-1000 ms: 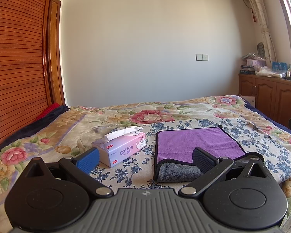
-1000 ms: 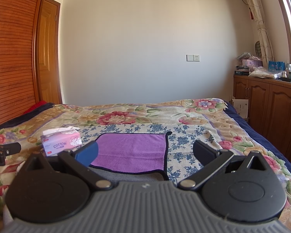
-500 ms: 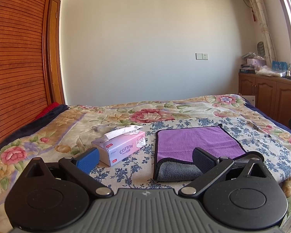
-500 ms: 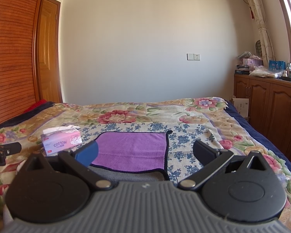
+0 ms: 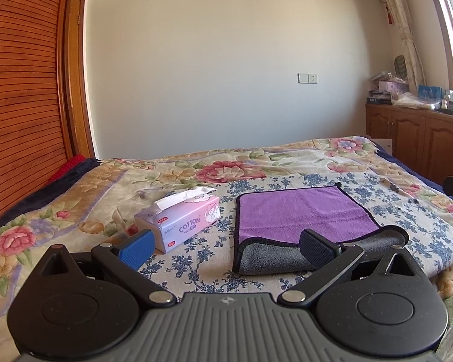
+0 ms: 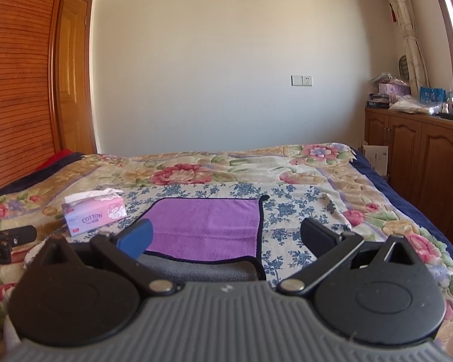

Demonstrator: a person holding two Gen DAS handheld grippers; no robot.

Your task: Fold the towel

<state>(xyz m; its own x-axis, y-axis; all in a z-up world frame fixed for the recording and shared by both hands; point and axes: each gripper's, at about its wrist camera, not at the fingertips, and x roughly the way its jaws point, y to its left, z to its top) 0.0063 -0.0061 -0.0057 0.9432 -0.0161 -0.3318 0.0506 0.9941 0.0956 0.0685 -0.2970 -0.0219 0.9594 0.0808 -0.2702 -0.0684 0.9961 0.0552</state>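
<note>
Two grippers, both spread wide and holding nothing: your left gripper [image 5: 226, 249] and your right gripper [image 6: 225, 239] hang above the near side of the bed [image 5: 178, 178], neither one touching cloth. The towel [image 5: 302, 214] lies flat on the blue-flowered cloth [image 5: 196, 259], purple face up, black-bound edge all round, with its near edge already turned over so the grey underside shows as a band along the front. Judged step: take the two near corners of that grey band and carry them away from you. To do it well, come down low and level, set one finger under the folded lip and one on top at each corner, and close on both layers together so the turned edge does not slip out. Keep both ends at one height while you carry, so the hem lands square on the far edge. In the left view, the towel sits right of the gap, its left corner ahead of the dark finger. In the right view, it sits left of centre, behind the blue finger. The tissue box [image 5: 181, 221] stands just left of the towel; keep your left gripper clear of it.
</note>
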